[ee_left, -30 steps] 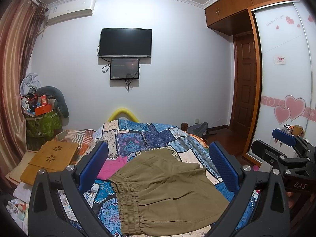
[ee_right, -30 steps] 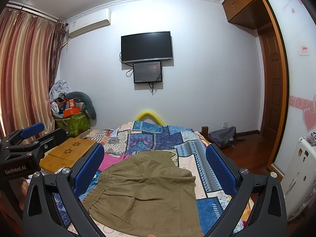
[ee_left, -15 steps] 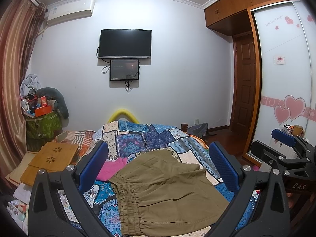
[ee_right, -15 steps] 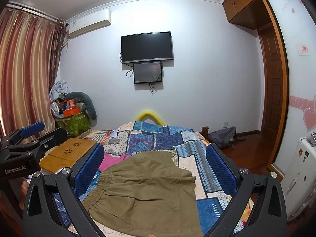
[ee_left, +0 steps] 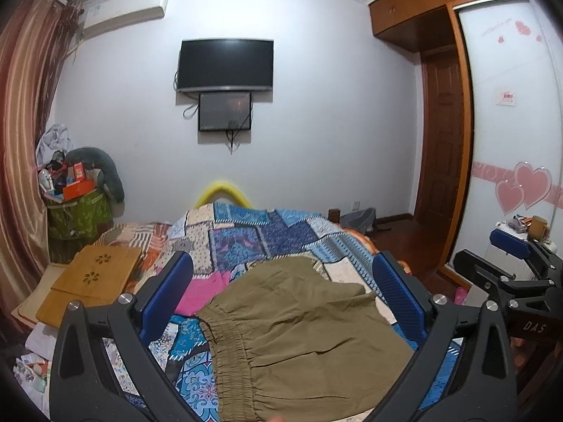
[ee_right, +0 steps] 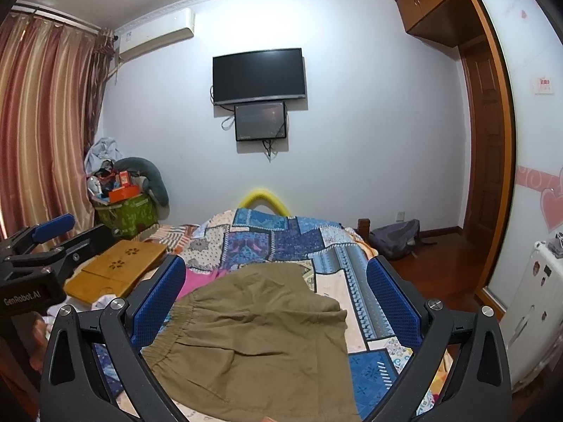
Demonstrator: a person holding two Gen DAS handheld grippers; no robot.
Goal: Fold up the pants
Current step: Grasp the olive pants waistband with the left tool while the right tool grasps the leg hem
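The olive pants (ee_left: 299,330) lie on the patchwork quilt (ee_left: 267,235), directly ahead of and below both tongs, with the elastic waistband (ee_left: 228,348) toward the left tong side. They appear already doubled leg over leg, though this cannot be confirmed. The left gripper (ee_left: 281,299) and right gripper (ee_right: 276,299) hang above the cloth, jaws spread wide and empty; judged remaining: grasp and fold across.

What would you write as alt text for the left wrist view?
Olive-green pants lie spread on a patchwork quilt, between the open left claw. The right claw is at the right edge; a wall television hangs beyond the bed.
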